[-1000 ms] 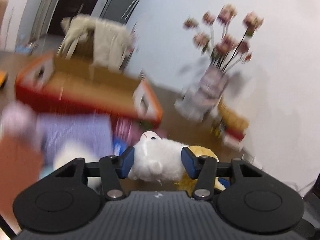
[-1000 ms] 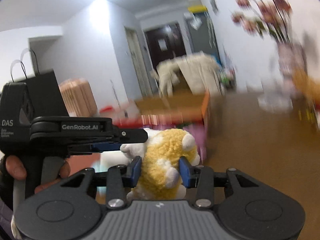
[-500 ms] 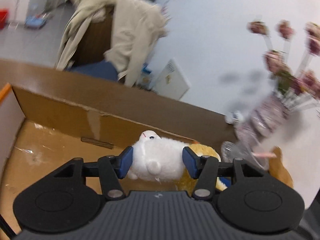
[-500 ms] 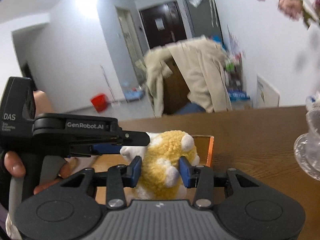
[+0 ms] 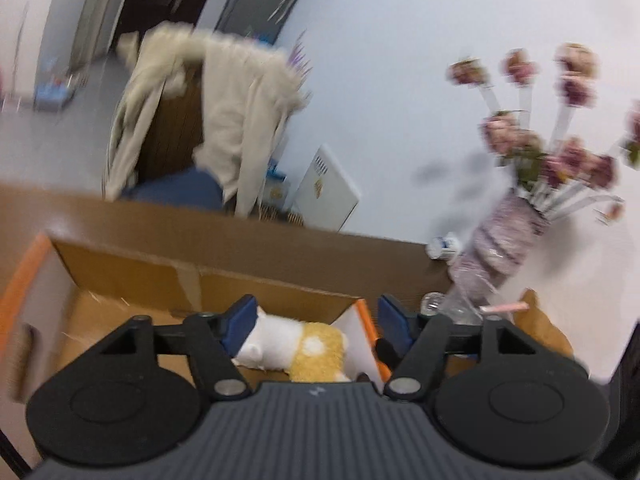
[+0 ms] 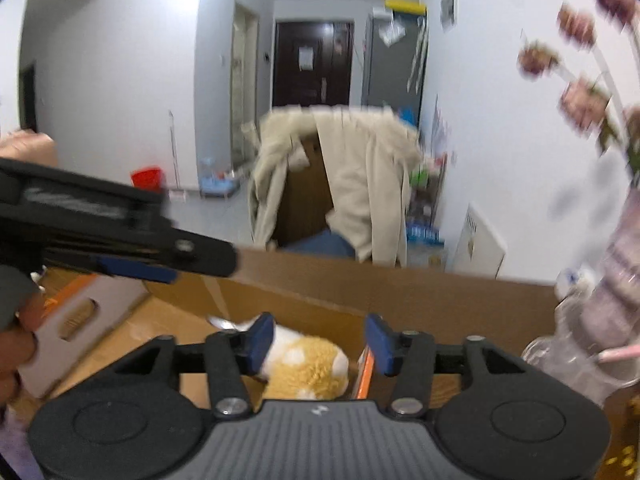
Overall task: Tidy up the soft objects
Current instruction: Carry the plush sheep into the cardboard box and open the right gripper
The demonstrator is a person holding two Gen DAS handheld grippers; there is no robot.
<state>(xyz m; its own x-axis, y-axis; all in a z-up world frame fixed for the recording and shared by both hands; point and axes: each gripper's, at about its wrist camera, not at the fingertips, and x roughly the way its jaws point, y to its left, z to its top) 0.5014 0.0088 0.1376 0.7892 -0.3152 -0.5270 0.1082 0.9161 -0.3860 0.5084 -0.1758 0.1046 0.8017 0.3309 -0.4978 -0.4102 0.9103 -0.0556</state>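
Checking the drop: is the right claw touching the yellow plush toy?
Apart. The right wrist view shows the right claw open, with the yellow plush toy lying below in the cardboard box.

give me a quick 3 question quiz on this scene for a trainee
1. True or false: the left gripper is clamped on a plush toy.
2. Where do the white plush and yellow plush lie? A) on the table B) inside the cardboard box C) on the chair
3. Fill in: the right gripper has its fingers ____.

Key: 1 false, 2 B, 3 open
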